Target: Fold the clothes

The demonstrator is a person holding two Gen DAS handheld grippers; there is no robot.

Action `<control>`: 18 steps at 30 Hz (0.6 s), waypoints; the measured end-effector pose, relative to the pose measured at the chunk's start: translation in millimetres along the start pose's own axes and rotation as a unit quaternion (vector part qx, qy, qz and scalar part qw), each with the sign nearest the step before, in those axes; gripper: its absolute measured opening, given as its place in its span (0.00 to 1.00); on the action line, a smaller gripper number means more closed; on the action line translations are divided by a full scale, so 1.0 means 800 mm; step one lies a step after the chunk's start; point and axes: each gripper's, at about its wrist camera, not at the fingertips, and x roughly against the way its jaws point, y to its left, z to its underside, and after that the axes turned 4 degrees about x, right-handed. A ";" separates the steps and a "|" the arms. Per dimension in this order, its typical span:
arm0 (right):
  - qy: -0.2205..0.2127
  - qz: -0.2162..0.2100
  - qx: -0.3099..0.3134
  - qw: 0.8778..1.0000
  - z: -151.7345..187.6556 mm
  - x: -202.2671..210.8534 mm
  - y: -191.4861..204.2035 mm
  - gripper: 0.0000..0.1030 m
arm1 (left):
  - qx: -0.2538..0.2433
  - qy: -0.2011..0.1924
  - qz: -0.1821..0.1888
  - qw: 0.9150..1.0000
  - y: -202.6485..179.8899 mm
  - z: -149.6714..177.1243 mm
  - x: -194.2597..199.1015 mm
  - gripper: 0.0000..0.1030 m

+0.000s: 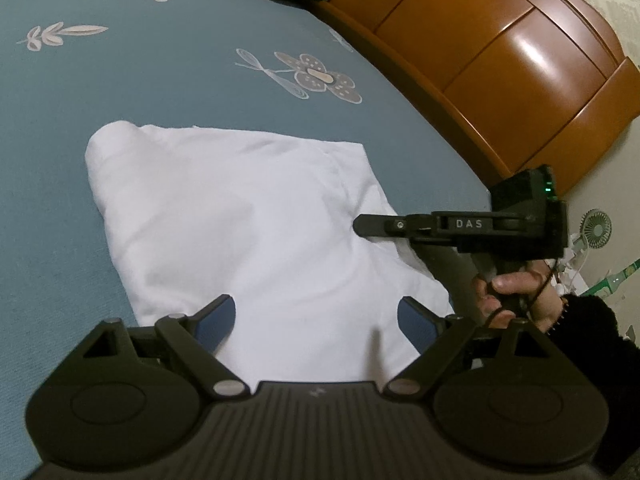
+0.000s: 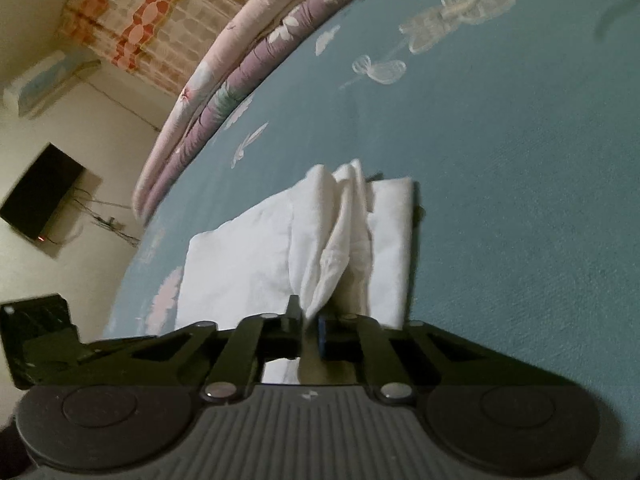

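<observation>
1. a white garment (image 1: 240, 220) lies partly folded on the bed (image 1: 120, 100), which has a blue-green sheet with pale flowers on it.
2. the left gripper (image 1: 316, 320) hangs just over the near edge of the cloth. its blue fingers (image 1: 218, 318) are spread wide and hold nothing.
3. the right gripper (image 2: 310, 320) has its fingers pinched tight on a bunched edge of the garment, on the right side of the pile. the cloth rises from the pinch in a soft ridge.
4. from the right gripper, the long side of the pile runs straight ahead, away from the fingers. so i think the pinched edge would be carried across toward the left side to make the next fold.
5. the right hand (image 1: 516, 296) is the one already on the cloth. the left is close and could press the pile flat.
6. the cloth looks thin, soft and floppy, with small creases. the wooden headboard (image 1: 500, 60) is shiny and hard.
</observation>
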 end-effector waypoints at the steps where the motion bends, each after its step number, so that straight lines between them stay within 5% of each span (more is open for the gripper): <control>1: -0.006 0.007 0.008 1.000 -0.001 0.004 0.007 0.07 | -0.005 -0.001 -0.005 1.000 -0.004 0.000 0.002 0.86; 18: -0.020 0.065 0.022 0.997 -0.005 0.038 0.010 0.06 | -0.015 -0.023 0.000 1.000 -0.013 -0.012 0.008 0.86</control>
